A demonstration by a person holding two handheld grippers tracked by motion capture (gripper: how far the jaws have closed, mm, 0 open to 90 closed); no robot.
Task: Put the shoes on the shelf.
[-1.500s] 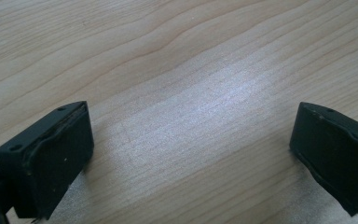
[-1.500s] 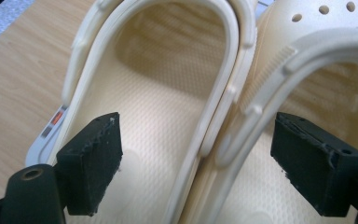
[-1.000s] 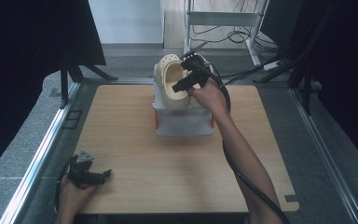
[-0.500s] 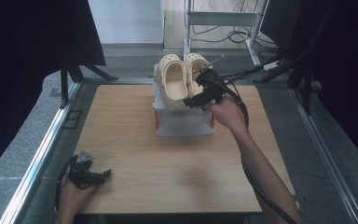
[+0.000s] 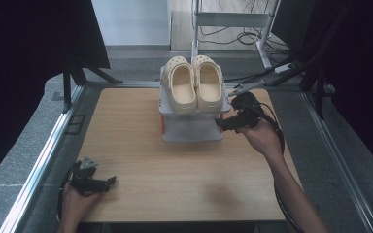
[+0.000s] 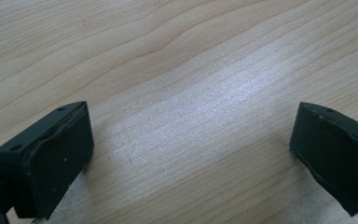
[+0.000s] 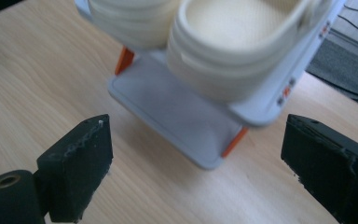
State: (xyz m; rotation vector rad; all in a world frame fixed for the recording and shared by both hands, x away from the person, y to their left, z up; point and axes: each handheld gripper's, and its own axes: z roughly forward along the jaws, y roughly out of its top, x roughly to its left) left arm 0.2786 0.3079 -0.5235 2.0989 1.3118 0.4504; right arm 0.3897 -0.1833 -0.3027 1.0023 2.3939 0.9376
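Now the right gripper (image 5: 226, 124) is gaping empty beside the rack (image 5: 192, 127); ease back, sparing the clogs (image 5: 195, 83); left gripper (image 5: 102, 183) is resting open.

I see a pale wooden surface (image 5: 141, 145); a small white rack (image 5: 192, 127) stands on its far middle.

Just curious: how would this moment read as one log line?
pair of cream foam clogs: on white two-tier rack | right gripper: open, empty, beside rack | left gripper: open, over table
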